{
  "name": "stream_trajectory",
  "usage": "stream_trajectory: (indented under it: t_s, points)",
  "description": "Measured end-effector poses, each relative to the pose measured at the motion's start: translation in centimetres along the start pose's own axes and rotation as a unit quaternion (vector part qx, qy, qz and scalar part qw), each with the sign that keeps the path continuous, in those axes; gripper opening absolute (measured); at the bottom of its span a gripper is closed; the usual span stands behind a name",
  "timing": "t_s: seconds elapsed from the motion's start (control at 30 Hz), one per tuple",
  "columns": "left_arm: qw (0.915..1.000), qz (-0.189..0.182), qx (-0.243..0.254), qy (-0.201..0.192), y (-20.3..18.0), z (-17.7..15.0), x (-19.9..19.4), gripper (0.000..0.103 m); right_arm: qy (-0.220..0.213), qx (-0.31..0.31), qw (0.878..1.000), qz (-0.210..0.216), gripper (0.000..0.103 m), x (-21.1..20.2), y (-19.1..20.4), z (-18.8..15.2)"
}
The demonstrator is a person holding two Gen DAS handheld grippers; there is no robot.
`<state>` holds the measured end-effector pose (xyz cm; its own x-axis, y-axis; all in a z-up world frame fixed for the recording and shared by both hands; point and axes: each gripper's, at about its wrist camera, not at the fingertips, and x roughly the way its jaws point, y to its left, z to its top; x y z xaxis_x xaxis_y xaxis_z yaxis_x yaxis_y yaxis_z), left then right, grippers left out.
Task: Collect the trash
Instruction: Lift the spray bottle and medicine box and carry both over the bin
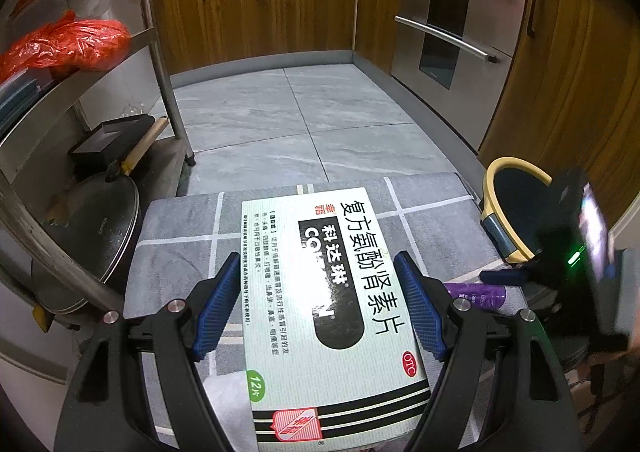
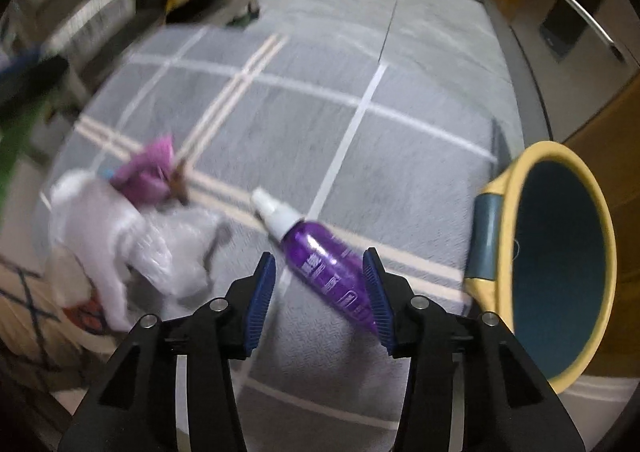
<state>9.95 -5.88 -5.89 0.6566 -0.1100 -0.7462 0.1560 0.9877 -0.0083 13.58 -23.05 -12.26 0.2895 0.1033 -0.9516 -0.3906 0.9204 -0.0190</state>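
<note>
My left gripper (image 1: pixel 320 292) is shut on a white and green medicine box (image 1: pixel 320 332), one blue pad on each long side, above the grey checked mat (image 1: pixel 180 252). My right gripper (image 2: pixel 320 284) is open and points steeply down over a purple spray bottle (image 2: pixel 320 256). The bottle lies slantwise on the mat (image 2: pixel 360 132) between the fingers, its base near the right pad. A yellow-rimmed bin (image 2: pixel 516 172) with a dark inside stands just right of it, also seen as the bin (image 1: pixel 504 168) from the left wrist. A white plastic bag (image 2: pixel 120 244) and a pink wrapper (image 2: pixel 152 168) lie on the left.
A metal rack (image 1: pixel 160 52) with red bags (image 1: pixel 72 44) and a pot lid (image 1: pixel 92 232) stands on the left. Wooden cabinets (image 1: pixel 260 4) and a steel oven front (image 1: pixel 452 32) line the back and right. Grey floor tiles (image 1: pixel 300 112) stretch beyond the mat.
</note>
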Motion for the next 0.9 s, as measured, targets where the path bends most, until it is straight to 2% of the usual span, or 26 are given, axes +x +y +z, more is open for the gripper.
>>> stream_trajectory:
  t_s: [0.03, 0.27, 0.33, 0.4, 0.5, 0.67, 0.9]
  points:
    - [1.0000, 0.000, -0.002, 0.001, 0.1, 0.0, 0.1, 0.075, 0.003, -0.007, 1.000, -0.013, 0.053, 0.7, 0.3, 0.0]
    - [0.9999, 0.001, -0.005, 0.011, 0.2, -0.1, 0.7, 0.075, 0.029, -0.006, 0.999, -0.035, 0.054, 3.5, 0.1, 0.3]
    - [0.9999, 0.001, -0.006, 0.014, 0.1, -0.1, 1.0, 0.075, 0.025, 0.003, 0.999, -0.027, 0.048, 3.5, -0.1, 0.5]
    - [0.9998, 0.000, -0.007, 0.018, 0.1, -0.2, 1.2, 0.075, 0.031, 0.008, 0.999, -0.013, 0.038, 3.4, -0.2, 0.6]
    - [0.9998, 0.004, -0.003, 0.019, -0.2, -0.1, 1.3, 0.075, 0.033, 0.008, 0.999, -0.011, 0.036, 3.1, -0.2, 0.7]
    - [0.9999, 0.005, 0.004, 0.009, -0.8, 0.2, 0.9, 0.075, -0.008, 0.037, 0.999, -0.007, 0.035, 0.5, -1.2, 1.2]
    - [1.0000, -0.001, 0.003, -0.001, -1.3, 0.4, 0.1, 0.075, -0.072, 0.095, 0.992, -0.033, 0.034, -4.6, -4.2, 1.3]
